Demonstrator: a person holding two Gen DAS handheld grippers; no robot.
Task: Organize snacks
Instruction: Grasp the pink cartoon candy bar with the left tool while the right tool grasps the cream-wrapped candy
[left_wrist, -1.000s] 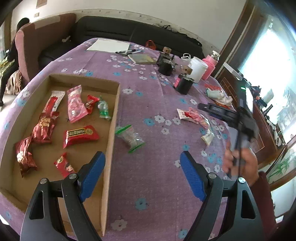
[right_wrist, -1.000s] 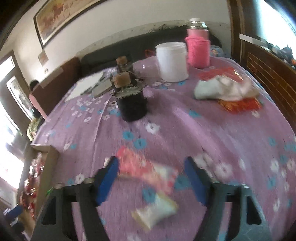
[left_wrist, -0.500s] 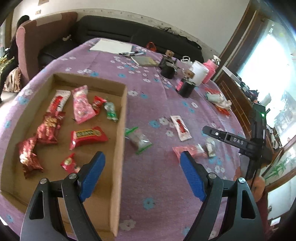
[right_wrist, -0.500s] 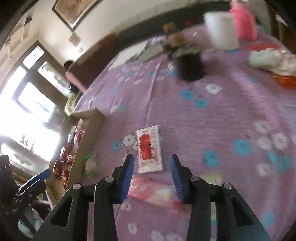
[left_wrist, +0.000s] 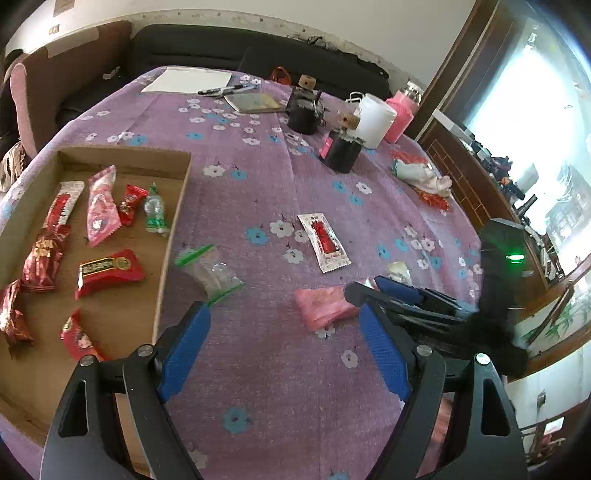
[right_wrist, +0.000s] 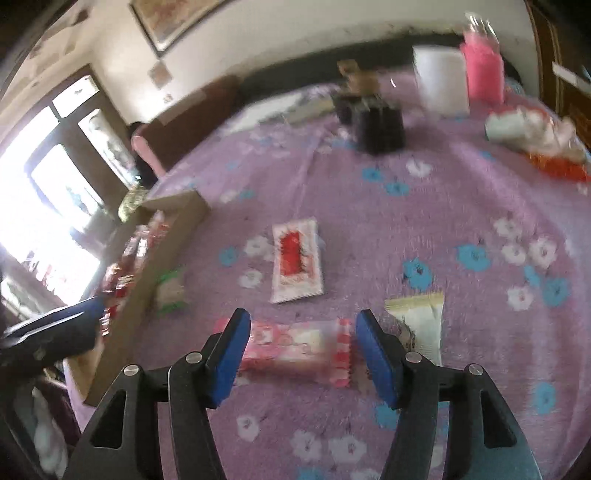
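Already most snacks lie in the box (left_wrist: 173, 206); your right claw (right_wrist: 299, 354), apart, straddles the pink packet (right_wrist: 295, 349) outside it.

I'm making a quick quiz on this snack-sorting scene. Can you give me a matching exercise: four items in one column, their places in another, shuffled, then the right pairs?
Items:
1. pink snack packet
2. red bar wrapper
3. clear green-edged packet
4. white jar

Places:
A. far side of the table, beside the pink bottle
B. on the cloth, just outside the cardboard tray
C. between the fingers of the right tool
D. inside the cardboard tray

Pairs: 1-C, 2-D, 3-B, 4-A
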